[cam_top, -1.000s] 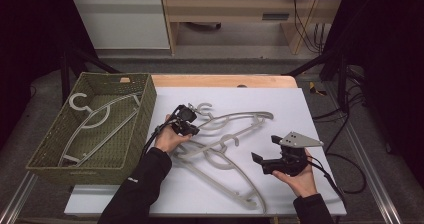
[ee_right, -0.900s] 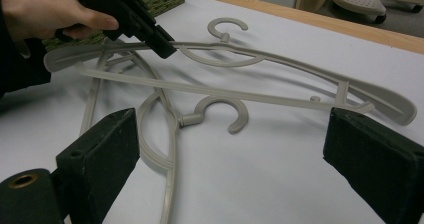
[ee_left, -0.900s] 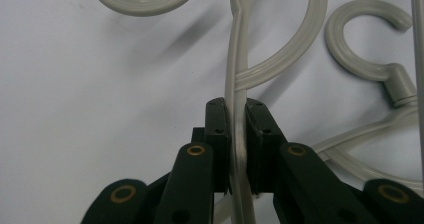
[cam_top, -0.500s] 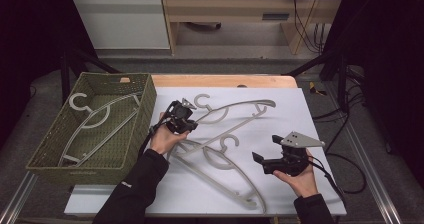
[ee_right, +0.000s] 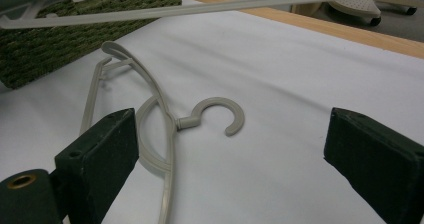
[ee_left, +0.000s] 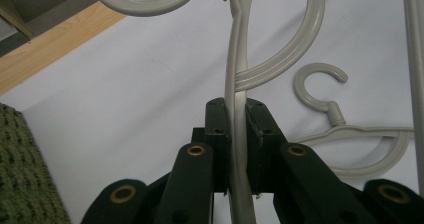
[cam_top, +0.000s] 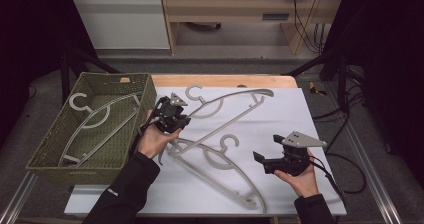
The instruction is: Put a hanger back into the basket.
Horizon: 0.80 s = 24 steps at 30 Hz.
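A white desk [cam_top: 300,119] with a wooden far edge carries the work, and a green woven basket [cam_top: 50,154] stands at its left with one grey hanger inside. The left gripper [cam_top: 172,115] has its fingers [ee_left: 218,129] clamped on the arm of a grey hanger [cam_top: 235,100], whose hook curls just beyond the fingertips. The right gripper [cam_top: 265,156] has its fingers [ee_right: 100,149] wide apart with nothing between them; a second hanger [cam_top: 220,159] lies flat just ahead of them.
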Each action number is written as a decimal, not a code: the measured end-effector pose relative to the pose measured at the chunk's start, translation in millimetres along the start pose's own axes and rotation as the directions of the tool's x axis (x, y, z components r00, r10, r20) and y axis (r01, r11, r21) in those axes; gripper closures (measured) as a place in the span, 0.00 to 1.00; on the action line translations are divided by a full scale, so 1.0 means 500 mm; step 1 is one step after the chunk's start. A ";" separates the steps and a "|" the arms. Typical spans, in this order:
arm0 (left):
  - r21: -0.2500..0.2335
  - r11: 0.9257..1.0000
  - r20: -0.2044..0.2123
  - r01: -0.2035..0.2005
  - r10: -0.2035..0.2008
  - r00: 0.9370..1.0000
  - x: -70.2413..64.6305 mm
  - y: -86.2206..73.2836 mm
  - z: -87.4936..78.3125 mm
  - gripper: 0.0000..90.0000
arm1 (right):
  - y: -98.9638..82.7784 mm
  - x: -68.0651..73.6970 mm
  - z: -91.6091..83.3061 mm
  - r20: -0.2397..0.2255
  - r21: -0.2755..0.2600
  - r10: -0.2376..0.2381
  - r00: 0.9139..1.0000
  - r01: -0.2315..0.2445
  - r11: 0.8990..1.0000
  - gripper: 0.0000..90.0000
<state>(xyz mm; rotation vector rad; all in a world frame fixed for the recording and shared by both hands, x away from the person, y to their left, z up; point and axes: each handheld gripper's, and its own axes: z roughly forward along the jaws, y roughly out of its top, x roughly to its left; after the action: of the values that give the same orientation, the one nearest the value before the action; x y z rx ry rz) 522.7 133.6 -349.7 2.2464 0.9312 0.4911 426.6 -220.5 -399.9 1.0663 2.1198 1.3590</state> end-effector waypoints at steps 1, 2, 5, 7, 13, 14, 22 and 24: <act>0.000 1.000 0.000 0.000 0.000 1.000 0.000 0.000 0.000 0.91 | 0.000 0.000 0.000 0.000 0.000 0.000 1.000 0.000 1.000 0.08; -0.004 1.000 -0.001 0.000 0.000 1.000 -0.001 0.000 -0.007 0.91 | 0.000 0.000 0.000 0.001 0.000 -0.001 1.000 0.001 1.000 0.08; -0.016 1.000 -0.009 -0.003 0.003 1.000 -0.003 0.001 -0.030 0.91 | 0.000 -0.001 0.000 0.001 0.000 -0.001 1.000 0.001 1.000 0.08; -0.025 1.000 -0.011 -0.008 0.008 1.000 -0.004 0.001 -0.044 0.91 | 0.000 0.000 -0.001 -0.001 0.002 0.004 1.000 -0.004 1.000 0.07; -0.042 0.999 -0.031 -0.022 0.021 0.999 -0.003 0.002 -0.087 0.91 | 0.001 0.000 -0.001 0.001 0.001 0.009 1.000 -0.009 1.000 0.06; -0.043 0.999 -0.032 -0.030 0.029 0.999 -0.002 0.002 -0.094 0.91 | 0.000 -0.001 -0.001 0.003 0.002 0.006 1.000 -0.006 1.000 0.05; -0.062 0.997 -0.069 -0.041 0.036 0.997 0.013 -0.006 -0.150 0.91 | 0.000 -0.001 -0.002 0.012 0.001 0.005 1.000 -0.005 1.000 0.04; -0.065 0.997 -0.080 -0.044 0.039 0.996 0.018 -0.008 -0.155 0.91 | 0.000 -0.001 -0.002 0.014 0.001 0.005 1.000 -0.005 1.000 0.03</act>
<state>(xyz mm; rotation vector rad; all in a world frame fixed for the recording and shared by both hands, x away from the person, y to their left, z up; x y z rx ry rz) 484.3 175.2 -296.0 2.2033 0.8957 0.6247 426.6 -221.5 -399.4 1.0789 2.1093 1.3488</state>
